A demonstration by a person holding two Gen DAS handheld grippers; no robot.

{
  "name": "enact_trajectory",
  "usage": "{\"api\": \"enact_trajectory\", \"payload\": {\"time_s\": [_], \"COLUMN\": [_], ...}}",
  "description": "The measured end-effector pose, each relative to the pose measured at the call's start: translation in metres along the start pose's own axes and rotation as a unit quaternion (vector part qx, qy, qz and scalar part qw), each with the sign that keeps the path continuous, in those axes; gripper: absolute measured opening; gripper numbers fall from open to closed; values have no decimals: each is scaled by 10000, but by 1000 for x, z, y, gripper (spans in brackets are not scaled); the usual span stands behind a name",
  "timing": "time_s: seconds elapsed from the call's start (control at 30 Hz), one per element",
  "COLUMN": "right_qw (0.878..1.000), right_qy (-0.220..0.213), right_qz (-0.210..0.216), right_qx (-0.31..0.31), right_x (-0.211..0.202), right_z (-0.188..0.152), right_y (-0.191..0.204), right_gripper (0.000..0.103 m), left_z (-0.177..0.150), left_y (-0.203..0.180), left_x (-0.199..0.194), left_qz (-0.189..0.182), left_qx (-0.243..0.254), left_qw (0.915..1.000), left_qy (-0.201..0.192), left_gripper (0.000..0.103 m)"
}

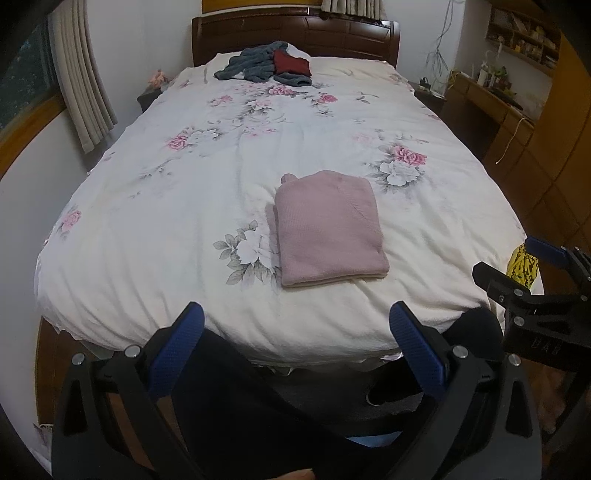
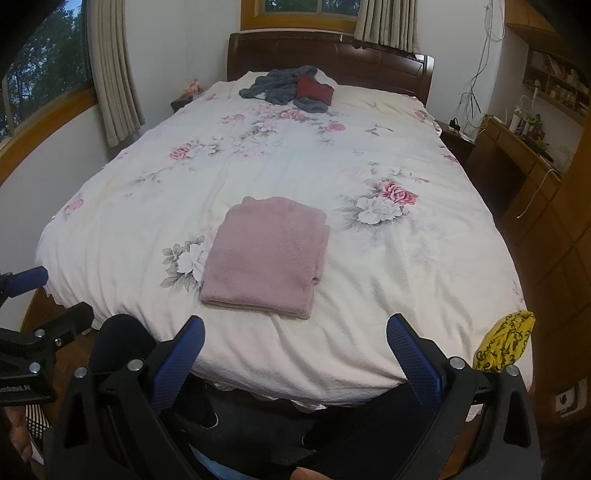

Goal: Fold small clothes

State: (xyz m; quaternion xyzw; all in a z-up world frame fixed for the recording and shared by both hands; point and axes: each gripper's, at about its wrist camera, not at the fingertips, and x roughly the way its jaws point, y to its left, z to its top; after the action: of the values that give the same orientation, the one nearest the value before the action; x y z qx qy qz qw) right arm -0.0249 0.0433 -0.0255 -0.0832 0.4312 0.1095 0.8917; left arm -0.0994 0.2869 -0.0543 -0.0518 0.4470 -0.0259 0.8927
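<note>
The pink sweater (image 1: 328, 229) lies folded into a neat block on the bed (image 1: 184, 229), near the foot edge and ahead of both tongs. Its long axis runs roughly from the foot of the bed toward the headboard (image 1: 295, 35), with the thick folded edge facing the tongs. From the left tongs (image 1: 295, 350) it sits ahead and a little to the right; from the right tongs (image 2: 295, 354) it sits ahead and a little to the left. So it lies between the 2 tools, and neither is clearly nearer, though the fisheye bend makes that hard to judge.

Both tongs are spread wide and hold nothing, hanging off the foot of the bed, apart from the sweater. This garment looks finished. The next pieces are probably in the grey and red pile (image 1: 269, 64) by the headboard, well apart from the tongs and straight up the bed past the sweater. A yellow patterned cloth (image 2: 506, 343) rests at the right corner of the foot edge, just beside the right tongs, so the right hand would reach it most easily.
</note>
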Motion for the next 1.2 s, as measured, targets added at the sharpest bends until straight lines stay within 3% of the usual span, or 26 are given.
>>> {"api": "enact_trajectory", "payload": {"time_s": [1.2], "right_qw": [10000], "right_qy": [-37], "right_qz": [8], "right_qx": [-25], "right_x": [4], "right_z": [-1], "right_y": [1], "right_gripper": [99], "left_z": [2], "left_y": [2], "left_x": [2], "left_qz": [59], "left_qx": [-8], "left_qw": [10000], "left_qy": [17], "left_gripper": [100]}}
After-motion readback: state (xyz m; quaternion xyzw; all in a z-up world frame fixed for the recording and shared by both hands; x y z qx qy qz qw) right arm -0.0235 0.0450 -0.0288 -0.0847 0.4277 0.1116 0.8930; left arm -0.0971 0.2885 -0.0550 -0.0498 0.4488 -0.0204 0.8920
